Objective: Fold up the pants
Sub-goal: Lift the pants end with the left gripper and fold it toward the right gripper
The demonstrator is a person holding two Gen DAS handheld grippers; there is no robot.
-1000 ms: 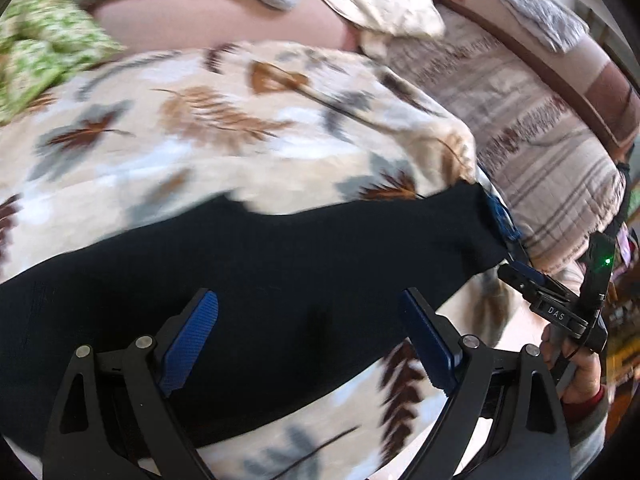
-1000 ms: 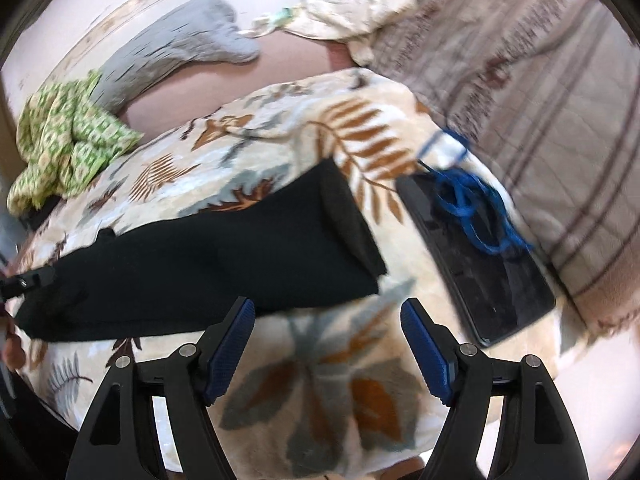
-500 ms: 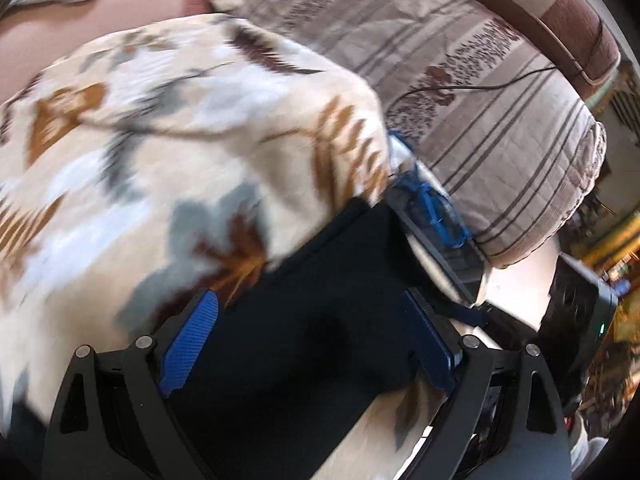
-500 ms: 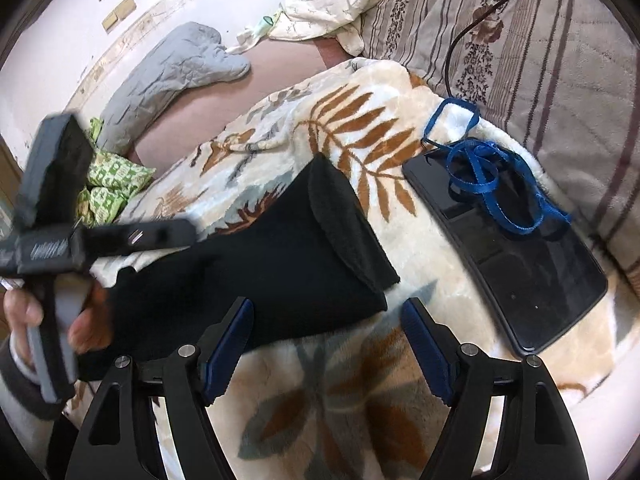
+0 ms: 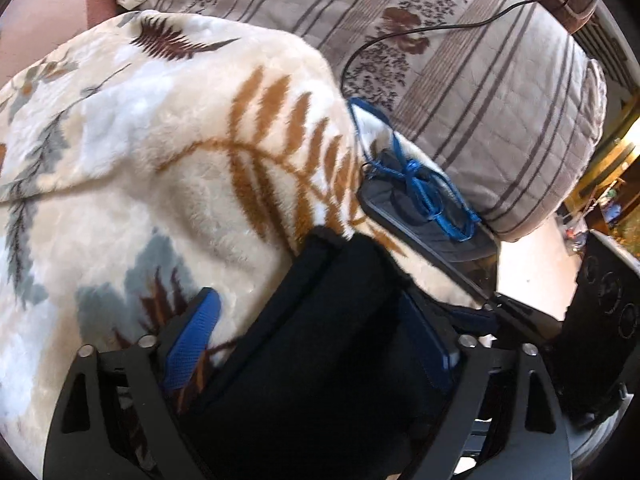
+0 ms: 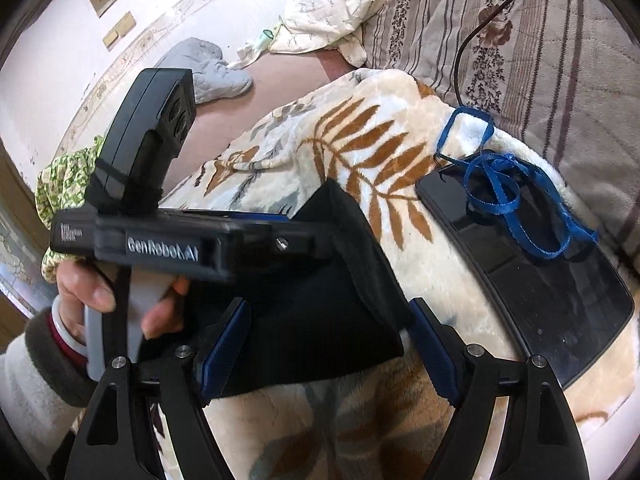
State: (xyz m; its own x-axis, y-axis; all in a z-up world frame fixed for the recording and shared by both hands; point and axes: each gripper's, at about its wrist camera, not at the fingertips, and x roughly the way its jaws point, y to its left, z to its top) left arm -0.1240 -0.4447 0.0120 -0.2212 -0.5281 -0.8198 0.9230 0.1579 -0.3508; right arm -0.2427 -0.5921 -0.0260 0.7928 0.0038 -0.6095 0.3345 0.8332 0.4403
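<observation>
The black pants (image 6: 320, 300) lie on the cream plush blanket (image 6: 360, 152), folded into a long band whose long axis, in the right wrist view, runs from about eight o'clock, behind the left gripper's body, up to a squared end near one o'clock. That end shows a doubled edge with a narrow flap turned over along it. In the left wrist view the same band (image 5: 320, 360) rises from the bottom of the frame toward twelve o'clock and stops short of the dark tablet (image 5: 424, 220). The cloth is a matte, slightly fuzzy knit with a soft rolled rim; the blanket is deep-piled, printed with rust-brown fern fronds and grey leaves. The tablet is a glossy flat slab with a tangled blue ribbon lanyard (image 6: 512, 208) lying across it, at about two o'clock from the pants' end. Behind is a striped quilted cover (image 5: 480, 80) with a black cable (image 5: 420, 32) trailing over it. The left gripper (image 5: 320, 344) has its jaws wide apart and closing, with the pants band between them; the right-hand blue pad lies against the cloth's edge, the left-hand pad (image 5: 192, 344) stands clear over the blanket. The right gripper (image 6: 332, 344) is spread wide and opening, straddling the pants' near end, gripping nothing. A hand (image 6: 104, 292) in a fleece sleeve holds the left gripper's handle at nine o'clock.
</observation>
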